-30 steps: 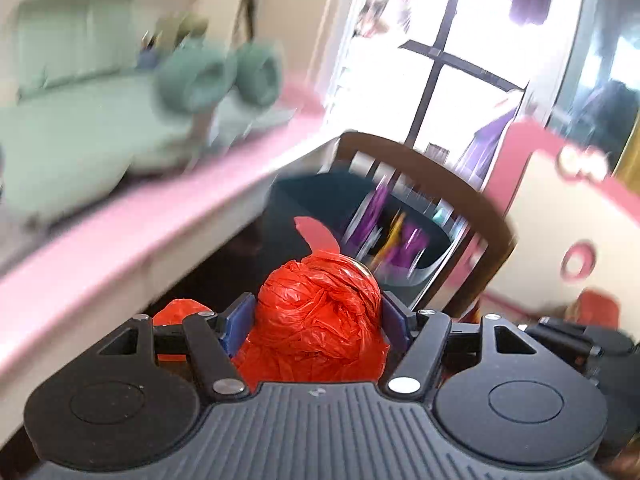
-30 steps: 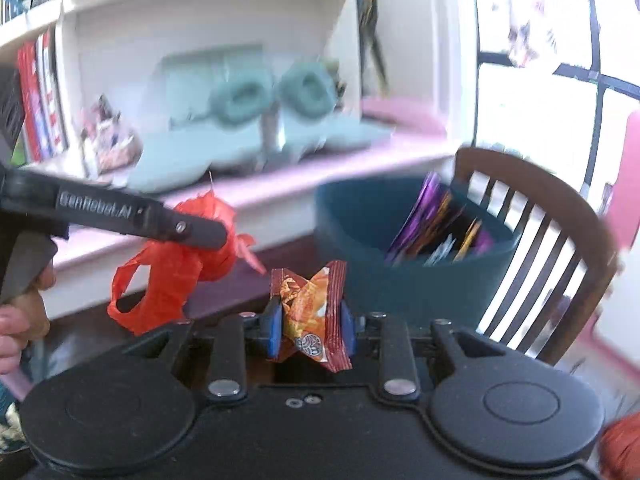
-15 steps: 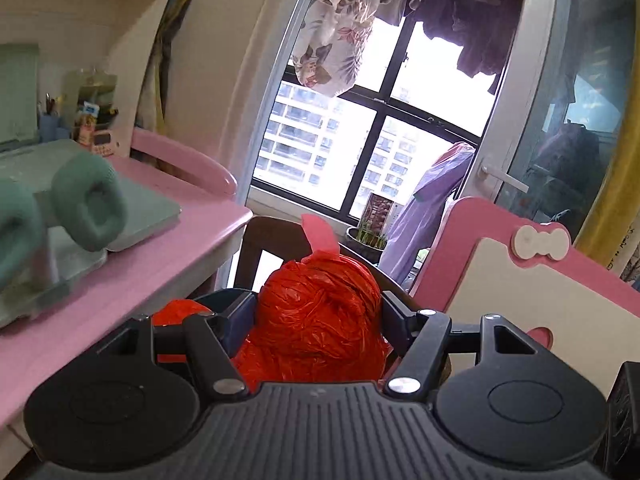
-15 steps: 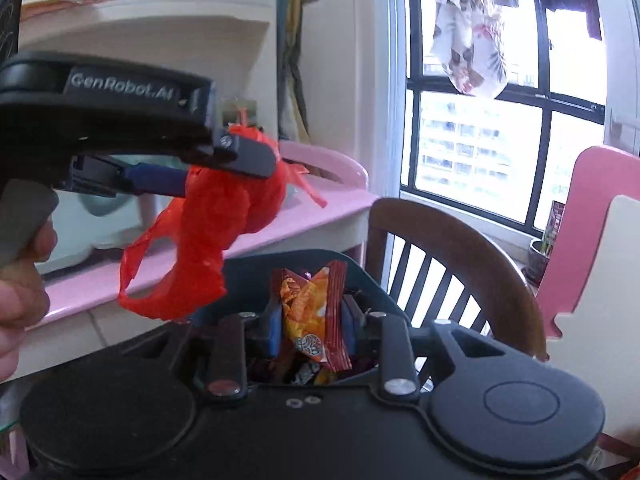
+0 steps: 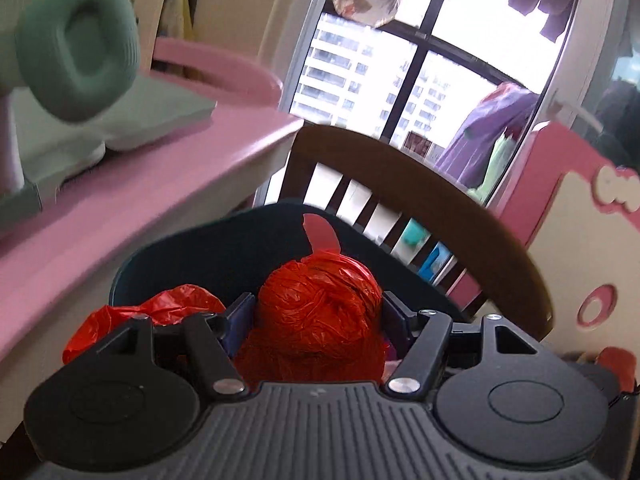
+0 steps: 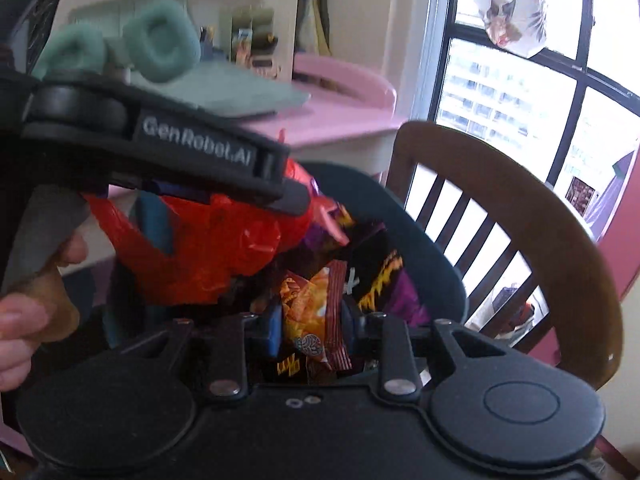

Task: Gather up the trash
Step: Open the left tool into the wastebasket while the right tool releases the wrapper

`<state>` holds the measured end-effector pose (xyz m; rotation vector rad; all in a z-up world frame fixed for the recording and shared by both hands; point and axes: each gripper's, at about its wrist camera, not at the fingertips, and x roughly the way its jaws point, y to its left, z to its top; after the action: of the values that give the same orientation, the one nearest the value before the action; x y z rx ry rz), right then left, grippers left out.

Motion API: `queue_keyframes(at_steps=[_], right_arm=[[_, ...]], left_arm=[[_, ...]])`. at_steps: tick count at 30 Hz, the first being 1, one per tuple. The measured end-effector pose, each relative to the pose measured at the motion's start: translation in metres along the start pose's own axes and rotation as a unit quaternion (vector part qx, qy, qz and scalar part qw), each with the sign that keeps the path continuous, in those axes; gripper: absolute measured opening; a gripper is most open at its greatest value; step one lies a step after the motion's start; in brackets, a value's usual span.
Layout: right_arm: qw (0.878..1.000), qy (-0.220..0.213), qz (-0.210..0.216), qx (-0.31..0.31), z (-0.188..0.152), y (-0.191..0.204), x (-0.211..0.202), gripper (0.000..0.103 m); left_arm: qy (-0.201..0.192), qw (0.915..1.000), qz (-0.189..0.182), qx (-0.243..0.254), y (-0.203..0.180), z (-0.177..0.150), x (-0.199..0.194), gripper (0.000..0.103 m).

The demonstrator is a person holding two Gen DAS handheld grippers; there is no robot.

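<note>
My left gripper [image 5: 318, 312] is shut on a crumpled red plastic bag [image 5: 320, 320] and holds it over the dark teal bin [image 5: 208, 248]. In the right wrist view the left gripper [image 6: 296, 200] and its red bag [image 6: 208, 256] hang over the bin's left side. My right gripper [image 6: 310, 328] is shut on an orange snack wrapper [image 6: 314, 320] just above the bin [image 6: 436, 252], which holds several purple and dark wrappers [image 6: 376, 276].
The bin sits on a brown wooden chair [image 6: 520, 208] beside a pink desk [image 5: 152, 192]. Green headphones on a stand [image 5: 76, 48] and a green pad are on the desk. A pink and cream panel [image 5: 580, 240] stands to the right. A window is behind.
Both grippers have tilted down and moved closer over the bin, still gripping the red bag and the snack wrapper. The bin's contents now show in the right wrist view.
</note>
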<state>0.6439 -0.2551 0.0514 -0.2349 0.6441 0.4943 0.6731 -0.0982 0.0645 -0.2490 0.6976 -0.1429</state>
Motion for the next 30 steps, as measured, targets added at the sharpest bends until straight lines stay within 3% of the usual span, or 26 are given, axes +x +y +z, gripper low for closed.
queue_keyframes(at_steps=[5,7,9,11,28,30], right_arm=[[1.0,0.004,0.004,-0.003,-0.003,0.002,0.0,0.035],[1.0,0.001,0.001,-0.005,-0.002,0.003,-0.003,0.043],[1.0,-0.003,0.002,-0.005,-0.003,0.004,-0.006,0.057],[1.0,-0.007,0.002,-0.004,-0.005,0.004,-0.011,0.058],[0.995,-0.073,0.006,0.063,-0.028,-0.002,-0.109,0.076],[0.994,-0.08,0.013,0.076,-0.034,-0.004,-0.12,0.083]], left_arm=[[0.024,0.9992,0.024,0.021,-0.002,-0.007,0.008,0.069],[0.032,0.9987,0.028,0.027,-0.006,-0.006,0.007,0.07],[0.036,0.9985,0.032,0.028,-0.008,-0.005,0.005,0.073],[0.031,0.9985,0.033,0.03,-0.01,-0.004,-0.002,0.08],[-0.031,0.9952,0.051,0.077,-0.046,-0.031,-0.109,0.08],[-0.038,0.9953,0.052,0.073,-0.045,-0.037,-0.123,0.08]])
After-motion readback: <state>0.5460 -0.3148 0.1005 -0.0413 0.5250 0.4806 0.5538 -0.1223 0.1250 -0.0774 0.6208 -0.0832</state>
